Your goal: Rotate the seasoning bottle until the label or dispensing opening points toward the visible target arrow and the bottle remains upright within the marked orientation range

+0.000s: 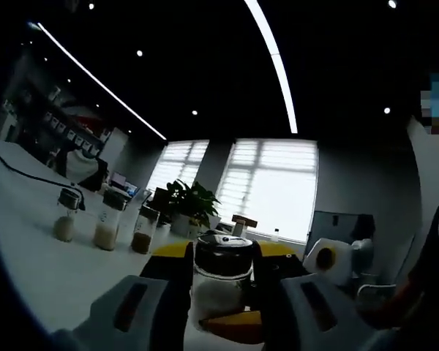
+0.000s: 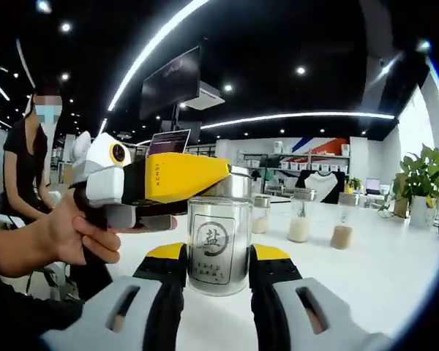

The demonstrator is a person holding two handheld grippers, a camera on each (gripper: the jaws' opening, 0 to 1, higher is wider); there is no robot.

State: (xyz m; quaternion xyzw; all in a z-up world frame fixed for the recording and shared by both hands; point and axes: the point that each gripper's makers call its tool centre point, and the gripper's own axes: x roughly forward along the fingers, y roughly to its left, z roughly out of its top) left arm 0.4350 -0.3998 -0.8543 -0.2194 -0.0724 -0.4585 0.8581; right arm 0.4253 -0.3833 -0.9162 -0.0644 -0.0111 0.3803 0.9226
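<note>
A clear seasoning bottle stands upright on the white table, its label with a black character facing the right gripper view. My right gripper is shut on the bottle's body, one yellow-tipped jaw on each side. A hand holds the left gripper, whose yellow body reaches in from the left to the bottle's top. In the left gripper view the bottle's black lid and white contents sit between the jaws of my left gripper, shut on the bottle.
Three more seasoning bottles stand in a row on the table, seen also as bottles behind the held one. A potted plant stands by the window. A person sits at the left.
</note>
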